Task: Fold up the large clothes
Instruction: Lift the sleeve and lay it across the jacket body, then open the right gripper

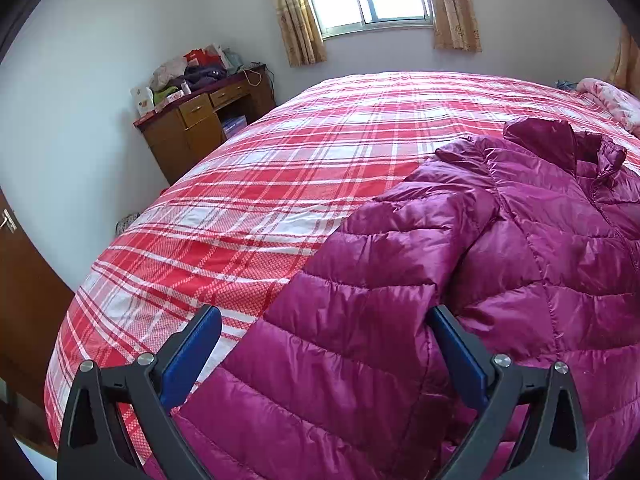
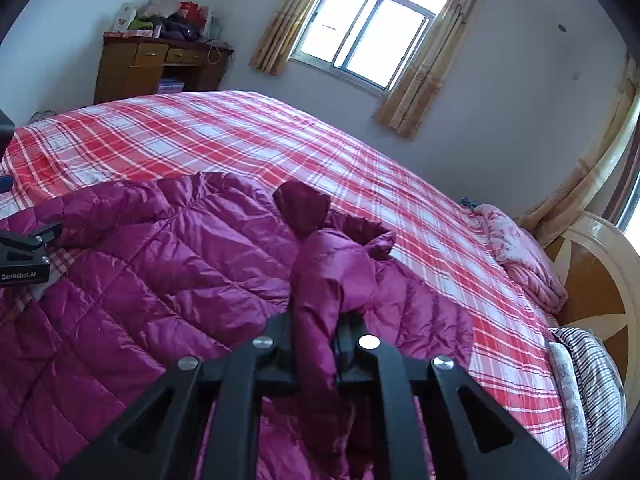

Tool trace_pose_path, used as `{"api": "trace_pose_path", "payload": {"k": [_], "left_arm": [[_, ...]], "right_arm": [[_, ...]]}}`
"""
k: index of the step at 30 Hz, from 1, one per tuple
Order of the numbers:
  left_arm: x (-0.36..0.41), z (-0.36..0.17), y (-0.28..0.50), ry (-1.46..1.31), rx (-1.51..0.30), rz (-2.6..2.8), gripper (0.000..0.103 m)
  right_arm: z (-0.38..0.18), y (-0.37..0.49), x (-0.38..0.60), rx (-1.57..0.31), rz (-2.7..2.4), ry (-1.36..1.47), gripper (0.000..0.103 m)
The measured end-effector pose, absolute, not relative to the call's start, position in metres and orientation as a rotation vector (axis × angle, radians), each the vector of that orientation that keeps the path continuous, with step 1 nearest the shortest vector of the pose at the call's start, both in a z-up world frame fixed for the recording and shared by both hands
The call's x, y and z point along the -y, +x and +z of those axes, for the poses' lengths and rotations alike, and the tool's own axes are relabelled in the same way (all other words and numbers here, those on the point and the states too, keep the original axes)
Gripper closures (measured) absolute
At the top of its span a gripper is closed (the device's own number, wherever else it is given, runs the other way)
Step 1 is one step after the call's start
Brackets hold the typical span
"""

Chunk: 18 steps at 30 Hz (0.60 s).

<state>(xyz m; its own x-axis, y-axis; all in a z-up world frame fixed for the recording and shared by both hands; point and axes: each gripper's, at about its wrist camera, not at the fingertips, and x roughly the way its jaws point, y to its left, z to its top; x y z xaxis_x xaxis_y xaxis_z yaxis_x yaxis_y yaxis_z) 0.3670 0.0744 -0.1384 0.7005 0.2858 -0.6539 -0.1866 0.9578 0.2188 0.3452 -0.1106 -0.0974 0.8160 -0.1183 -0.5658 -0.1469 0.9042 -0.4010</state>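
R gripper jaws clamped on 1 sleeve of 1 magenta puffer jacket, spread on plaid bed. L gripper wide open over other sleeve, gripping nothing. 1 desk, 1 window.

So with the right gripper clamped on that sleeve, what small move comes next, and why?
Probably carry the sleeve inward across the jacket body and lay it flat. The right gripper is shut on the sleeve, lifted off the bed, while the jacket lies spread. The left gripper is open over the other sleeve, gripping nothing.
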Motion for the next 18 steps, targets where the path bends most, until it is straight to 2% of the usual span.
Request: {"api": "trace_pose_path", "payload": {"k": [8, 10, 13, 14, 15, 18], "left_arm": [[-0.07, -0.137, 0.366, 0.166, -0.752, 0.271, 0.001], [-0.07, -0.133, 0.364, 0.17, -0.745, 0.273, 0.001], [-0.07, -0.128, 0.363, 0.178, -0.734, 0.285, 0.001], [-0.071, -0.127, 0.364, 0.178, -0.733, 0.29, 0.001], [-0.072, -0.126, 0.364, 0.176, -0.734, 0.299, 0.001], [-0.075, -0.124, 0.367, 0.168, -0.741, 0.32, 0.001]], "right_arm": [[-0.134, 0.353, 0.085, -0.688, 0.086, -0.41, 0.089], [-0.14, 0.355, 0.083, -0.72, 0.126, -0.373, 0.084], [-0.14, 0.353, 0.085, -0.733, 0.185, -0.298, 0.066], [-0.139, 0.351, 0.085, -0.735, 0.219, -0.268, 0.043], [-0.136, 0.346, 0.086, -0.728, 0.251, -0.242, 0.027], [-0.122, 0.327, 0.089, -0.694, 0.313, -0.204, 0.026]]}}
